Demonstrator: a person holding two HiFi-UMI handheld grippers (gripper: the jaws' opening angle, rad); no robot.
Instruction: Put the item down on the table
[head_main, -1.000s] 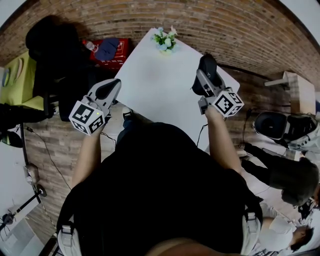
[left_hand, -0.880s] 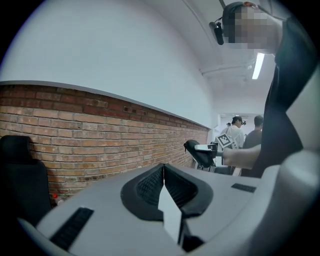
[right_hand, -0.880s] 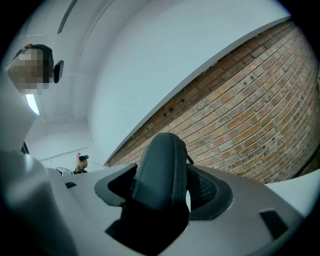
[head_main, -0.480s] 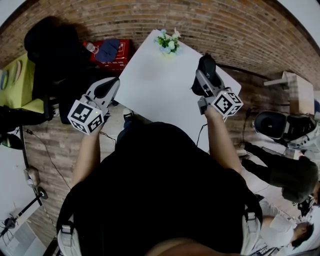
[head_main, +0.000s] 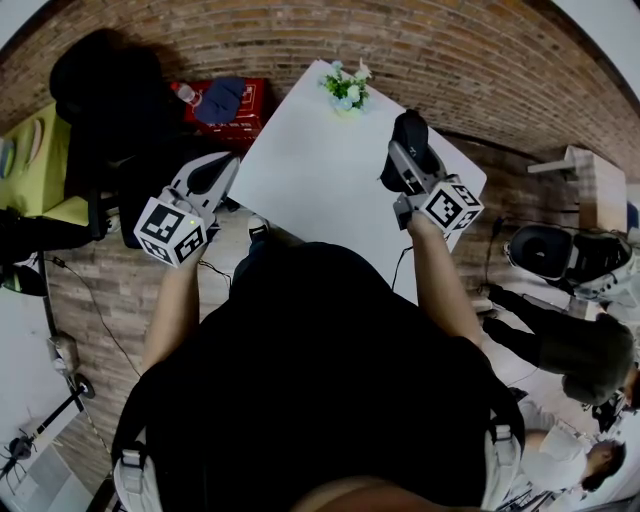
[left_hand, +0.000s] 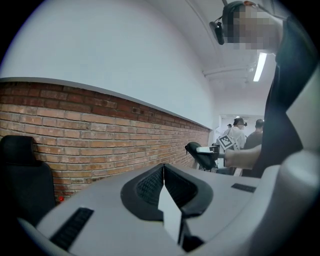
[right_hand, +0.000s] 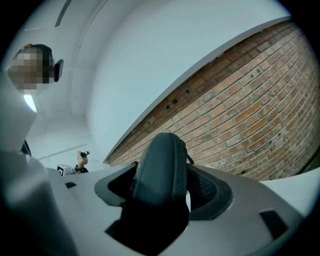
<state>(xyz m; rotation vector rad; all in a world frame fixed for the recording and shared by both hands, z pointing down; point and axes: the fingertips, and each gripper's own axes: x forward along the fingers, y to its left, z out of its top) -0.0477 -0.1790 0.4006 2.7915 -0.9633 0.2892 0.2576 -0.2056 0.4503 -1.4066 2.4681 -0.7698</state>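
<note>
Since a second ago the white surface (head_main: 310, 170) and its flowers (head_main: 347, 85) have slid a little to the right in the head view, and both hands have drifted level with them.

Most of the surface lies bare between its left edge and its right edge. Only the one small bunch of flowers stands on it, at the far corner.

The left hand-held gripper (head_main: 222, 168) hangs just off the left edge, its jaws pressed together on nothing. The right hand-held gripper (head_main: 403, 140) is clamped on the one black zipped case (head_main: 411, 128), which stands on end between the jaws, held above the surface near the right edge.

One red box (head_main: 245, 118) sits beyond the left edge. A dark blue cap (head_main: 222, 99) lies on it and a bottle (head_main: 184, 94) shows at its corner. Beside it stands one black chair (head_main: 105, 90).
</note>
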